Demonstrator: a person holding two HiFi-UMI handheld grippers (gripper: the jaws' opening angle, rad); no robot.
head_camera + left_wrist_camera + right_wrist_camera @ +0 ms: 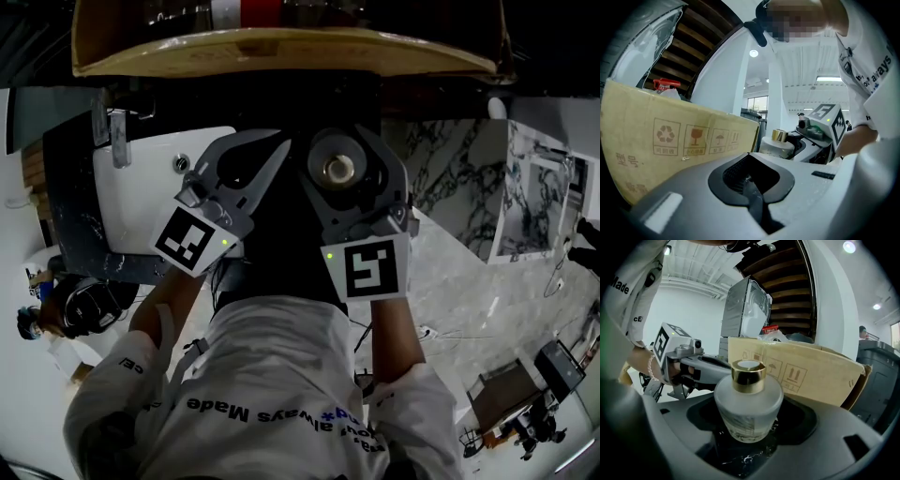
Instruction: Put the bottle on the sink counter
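Note:
A round frosted glass bottle with a gold cap sits upright between the jaws of my right gripper, which is shut on it. In the right gripper view the bottle fills the middle, and the jaws of the right gripper close round its base. My left gripper is just to its left, shut and holding nothing. In the left gripper view its jaws meet at a seam, and the bottle shows beyond them to the right. The dark sink counter lies at the left.
A white basin with a chrome tap is set in the counter, left of both grippers. An open cardboard box spans the top edge just ahead, with a red spray trigger poking out. Marble floor lies to the right.

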